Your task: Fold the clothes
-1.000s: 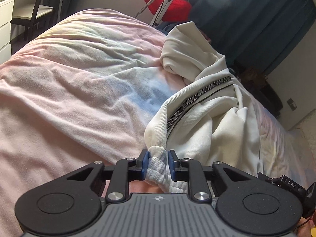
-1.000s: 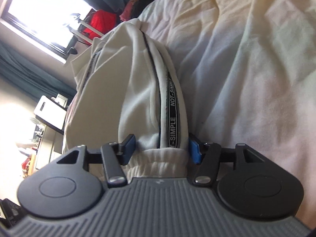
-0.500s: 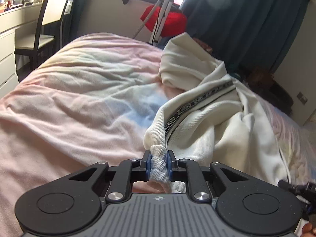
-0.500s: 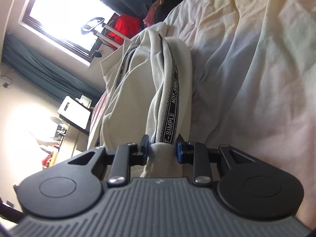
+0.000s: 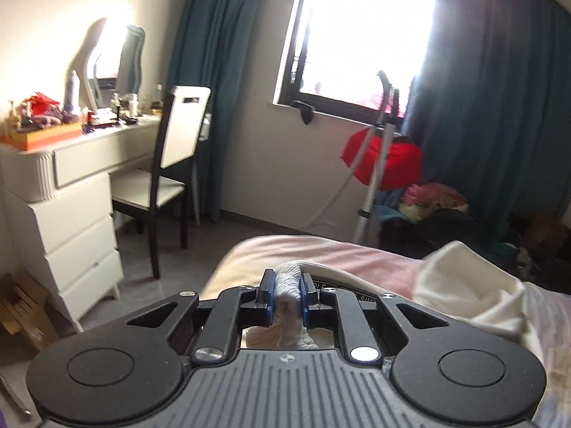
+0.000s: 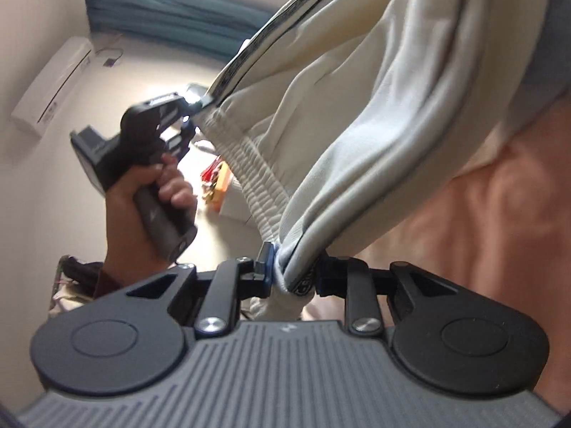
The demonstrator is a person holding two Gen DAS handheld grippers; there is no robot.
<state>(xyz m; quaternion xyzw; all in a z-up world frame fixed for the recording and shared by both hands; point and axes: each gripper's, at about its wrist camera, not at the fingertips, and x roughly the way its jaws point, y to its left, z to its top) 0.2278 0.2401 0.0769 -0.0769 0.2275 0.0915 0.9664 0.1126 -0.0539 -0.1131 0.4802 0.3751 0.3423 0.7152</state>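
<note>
A pair of cream-white sweatpants (image 6: 360,107) with a black lettered side stripe hangs in the air, stretched between both grippers. My left gripper (image 5: 284,296) is shut on the ribbed elastic waistband (image 5: 285,287). The rest of the sweatpants (image 5: 474,285) trails onto the pink bed (image 5: 357,253) at the right. My right gripper (image 6: 291,271) is shut on the other corner of the waistband, the fabric rising up and away from it. In the right wrist view a hand (image 6: 142,207) holds the left gripper (image 6: 191,107), which pinches the gathered waistband (image 6: 246,164).
A white dresser (image 5: 67,192) with clutter and a chair (image 5: 167,164) stand at the left beyond the bed. A bright window (image 5: 360,32), teal curtains (image 5: 492,82), a red bag (image 5: 385,164) and a clothes pile (image 5: 431,199) lie ahead. The pink bedcover (image 6: 499,214) fills the right wrist view's right side.
Both grippers have lifted the sweatpants off the bed. The left view swung up from the bedcover to the room; the right view tilted towards the wall and the other hand.
</note>
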